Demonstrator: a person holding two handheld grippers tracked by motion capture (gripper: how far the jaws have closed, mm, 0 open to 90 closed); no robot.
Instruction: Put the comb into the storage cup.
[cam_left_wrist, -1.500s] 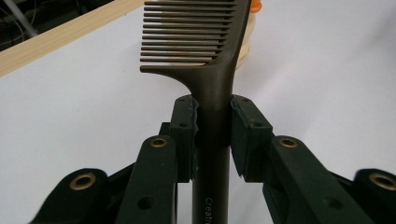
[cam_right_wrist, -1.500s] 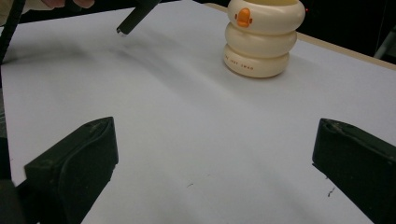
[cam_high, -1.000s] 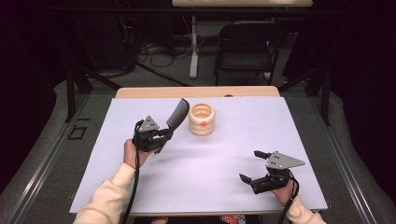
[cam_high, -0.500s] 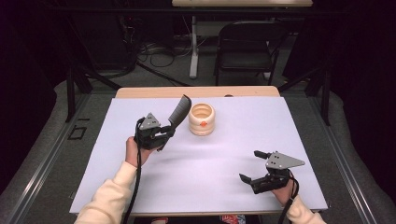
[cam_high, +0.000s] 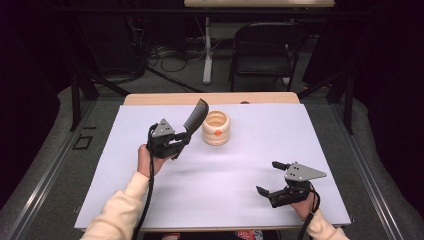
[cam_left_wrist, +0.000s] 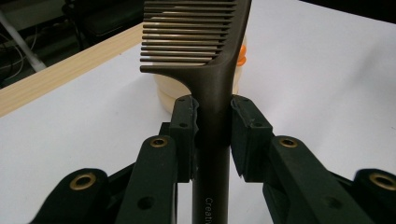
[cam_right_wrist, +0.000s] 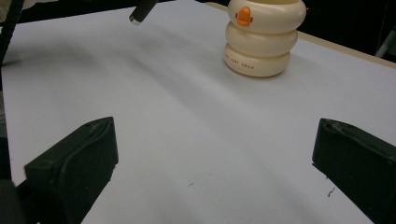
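High view showed the white table (cam_high: 215, 200) across the middle of the frame, kept bare, I judged, to leave working room. Just above centre stood the cream ringed holder (cam_high: 216, 128), its mouth up to take something. My left gripper (cam_high: 181, 141), left of centre, was clamped on the dark comb (cam_high: 196, 115) by its handle, teeth raised toward that holder. My right gripper (cam_high: 274, 176), lower right, gaped wide, holding nothing.
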